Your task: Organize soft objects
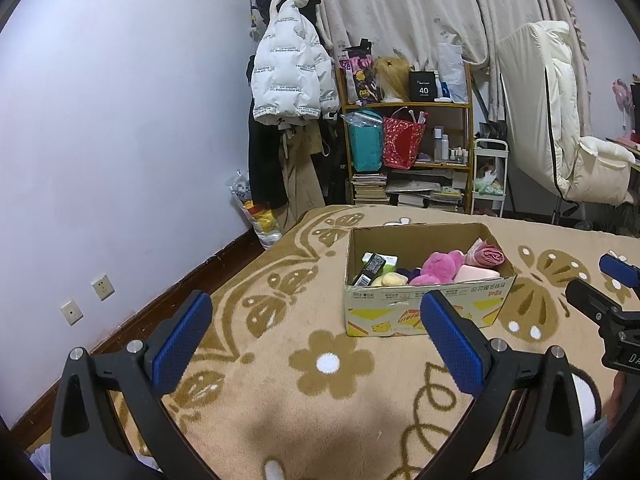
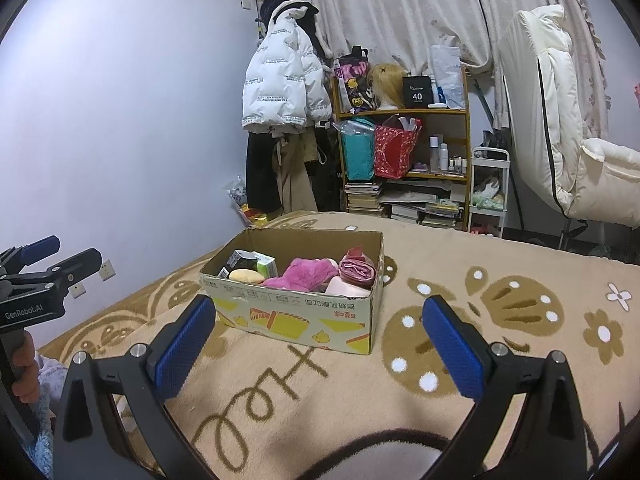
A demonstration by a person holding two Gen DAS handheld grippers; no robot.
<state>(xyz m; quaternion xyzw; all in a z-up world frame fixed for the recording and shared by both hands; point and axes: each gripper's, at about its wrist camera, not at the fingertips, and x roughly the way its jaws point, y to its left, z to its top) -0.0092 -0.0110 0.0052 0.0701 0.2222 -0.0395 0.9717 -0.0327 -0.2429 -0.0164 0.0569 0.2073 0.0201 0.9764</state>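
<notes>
An open cardboard box point(image 1: 420, 312) stands on the tan patterned blanket point(image 1: 328, 364); it also shows in the right wrist view point(image 2: 296, 312). Inside lie a pink plush toy point(image 1: 438, 266) point(image 2: 304, 274), a rolled pink cloth point(image 1: 490, 256) point(image 2: 356, 270), a yellow soft piece point(image 1: 394, 279) point(image 2: 246, 276), a pale pink block point(image 1: 476, 273) and a green-white carton point(image 1: 384, 260) point(image 2: 266, 265). My left gripper point(image 1: 316, 312) is open and empty, in front of the box. My right gripper point(image 2: 320, 318) is open and empty, in front of the box.
A wall point(image 1: 120, 140) with sockets runs along the left. Behind the bed are hanging coats point(image 1: 288, 80), a cluttered wooden shelf point(image 1: 408, 136), a small white cart point(image 1: 490, 176) and a cream padded chair point(image 1: 560, 128).
</notes>
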